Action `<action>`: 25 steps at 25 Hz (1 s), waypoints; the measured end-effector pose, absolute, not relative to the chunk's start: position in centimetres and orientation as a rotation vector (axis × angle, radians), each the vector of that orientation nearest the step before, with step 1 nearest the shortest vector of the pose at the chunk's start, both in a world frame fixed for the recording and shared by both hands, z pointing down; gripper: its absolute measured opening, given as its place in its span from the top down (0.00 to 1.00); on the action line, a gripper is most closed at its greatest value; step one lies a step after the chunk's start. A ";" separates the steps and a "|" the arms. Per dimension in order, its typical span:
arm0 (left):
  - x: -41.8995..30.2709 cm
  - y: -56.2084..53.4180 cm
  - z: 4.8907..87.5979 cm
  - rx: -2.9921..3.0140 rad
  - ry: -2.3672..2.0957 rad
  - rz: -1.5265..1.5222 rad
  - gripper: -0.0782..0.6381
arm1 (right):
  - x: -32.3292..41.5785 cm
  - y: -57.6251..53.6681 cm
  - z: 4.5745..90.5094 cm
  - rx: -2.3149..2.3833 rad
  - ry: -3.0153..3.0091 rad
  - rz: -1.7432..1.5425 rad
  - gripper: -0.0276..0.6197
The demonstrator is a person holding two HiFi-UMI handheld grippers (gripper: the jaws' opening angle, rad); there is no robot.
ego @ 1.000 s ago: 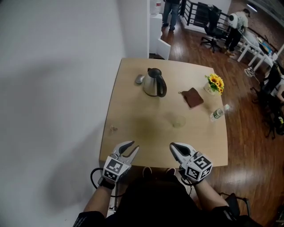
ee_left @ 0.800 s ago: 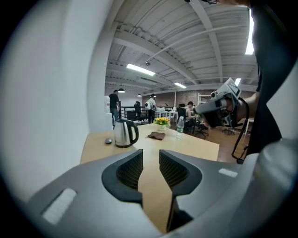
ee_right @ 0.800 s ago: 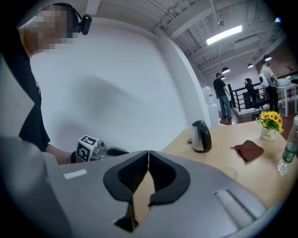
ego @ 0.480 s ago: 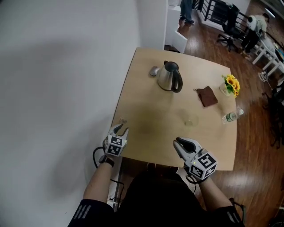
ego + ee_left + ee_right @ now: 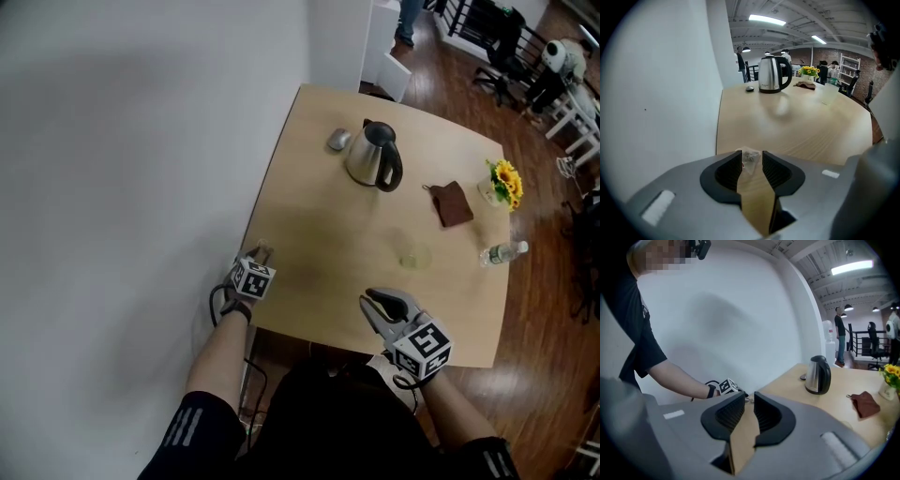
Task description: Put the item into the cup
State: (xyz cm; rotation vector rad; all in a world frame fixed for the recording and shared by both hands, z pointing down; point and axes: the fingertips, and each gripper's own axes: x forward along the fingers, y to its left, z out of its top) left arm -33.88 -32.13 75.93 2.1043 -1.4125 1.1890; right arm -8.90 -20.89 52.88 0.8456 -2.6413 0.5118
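A small clear-wrapped item (image 5: 751, 158) lies at the table's left edge, also seen in the head view as the item (image 5: 263, 251). My left gripper (image 5: 751, 155) reaches over that edge, its jaws opening, with the item between its tips; I see no firm press on it. In the head view the left gripper (image 5: 260, 257) is by the wall. The clear cup (image 5: 413, 255) stands upright right of the table's middle, far from the item, and shows faintly as the cup (image 5: 829, 96). My right gripper (image 5: 375, 305) hovers open and empty over the near edge, seen again as the right gripper (image 5: 749, 401).
A steel kettle (image 5: 375, 157) and a grey mouse (image 5: 337, 140) stand at the far side. A brown cloth (image 5: 455, 203), sunflowers (image 5: 504, 181) and a lying water bottle (image 5: 503, 253) line the right edge. A white wall (image 5: 131, 141) runs close along the table's left side.
My left gripper has moved from the near edge out to the table's left edge, up to the small item. The right gripper has stayed near the front edge.
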 end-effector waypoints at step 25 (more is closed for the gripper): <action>-15.8 -35.6 65.6 2.561 -1.296 0.984 0.90 | 0.5 -21.2 52.9 1.051 -2.621 0.626 0.85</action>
